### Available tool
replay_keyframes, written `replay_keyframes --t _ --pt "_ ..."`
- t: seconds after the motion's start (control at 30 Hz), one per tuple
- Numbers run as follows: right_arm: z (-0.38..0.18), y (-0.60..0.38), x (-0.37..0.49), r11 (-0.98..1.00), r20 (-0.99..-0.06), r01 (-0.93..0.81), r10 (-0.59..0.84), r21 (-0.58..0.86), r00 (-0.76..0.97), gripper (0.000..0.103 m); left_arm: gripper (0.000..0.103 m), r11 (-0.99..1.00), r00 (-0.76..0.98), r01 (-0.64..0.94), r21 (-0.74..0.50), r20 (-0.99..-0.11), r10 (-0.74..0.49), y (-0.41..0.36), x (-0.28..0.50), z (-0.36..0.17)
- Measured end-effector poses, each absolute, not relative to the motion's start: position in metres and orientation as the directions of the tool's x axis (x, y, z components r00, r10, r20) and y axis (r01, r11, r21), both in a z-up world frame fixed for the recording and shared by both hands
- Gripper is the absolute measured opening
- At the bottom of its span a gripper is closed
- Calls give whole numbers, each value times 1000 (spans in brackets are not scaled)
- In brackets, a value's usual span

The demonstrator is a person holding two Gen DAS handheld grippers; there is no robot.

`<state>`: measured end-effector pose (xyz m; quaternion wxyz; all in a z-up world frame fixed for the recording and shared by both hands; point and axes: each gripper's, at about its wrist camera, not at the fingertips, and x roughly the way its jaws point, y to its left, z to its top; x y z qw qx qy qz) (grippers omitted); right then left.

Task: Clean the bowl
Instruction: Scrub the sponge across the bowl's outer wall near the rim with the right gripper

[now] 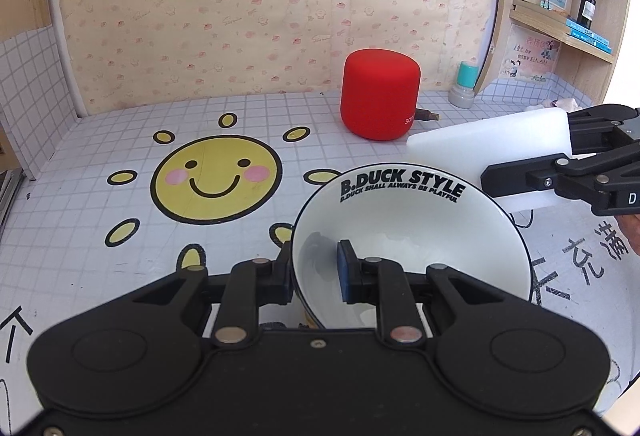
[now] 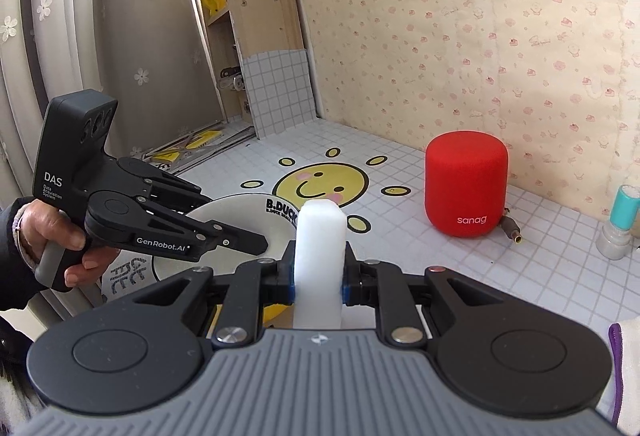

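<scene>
A white bowl [image 1: 416, 236] with a black rim and "B.DUCK STYLE" lettering sits tilted on the tiled table. My left gripper [image 1: 316, 276] is shut on its near rim, one pad inside and one outside. A white sponge block [image 1: 492, 152] comes in from the right just beyond the bowl's far rim, clamped in my right gripper [image 1: 568, 156]. In the right wrist view the sponge block [image 2: 320, 256] stands upright between the blue pads of my right gripper [image 2: 319, 286], with the bowl [image 2: 248, 212] behind it and the left gripper [image 2: 248, 240] on its edge.
A red cylindrical speaker [image 1: 380, 100] with a cable stands behind the bowl. A teal-capped bottle [image 1: 464, 84] is by the back right corner under wooden shelves [image 1: 560, 28]. A sun sticker [image 1: 216, 180] marks the table's left-centre. A person's hand [image 2: 76, 240] holds the left gripper's handle.
</scene>
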<state>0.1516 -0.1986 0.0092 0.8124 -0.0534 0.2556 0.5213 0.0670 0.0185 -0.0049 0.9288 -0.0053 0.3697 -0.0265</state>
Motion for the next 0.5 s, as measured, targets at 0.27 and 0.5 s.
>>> replay_keyframes --t 0.27,0.5 --pt "12 -178 164 433 -482 -887 819 163 311 21 22 998 727 56 -29 -684 -61 20 66 -6" --pt "13 -162 173 418 -480 -893 825 164 298 21 22 998 727 54 -34 -684 -63 20 67 -6"
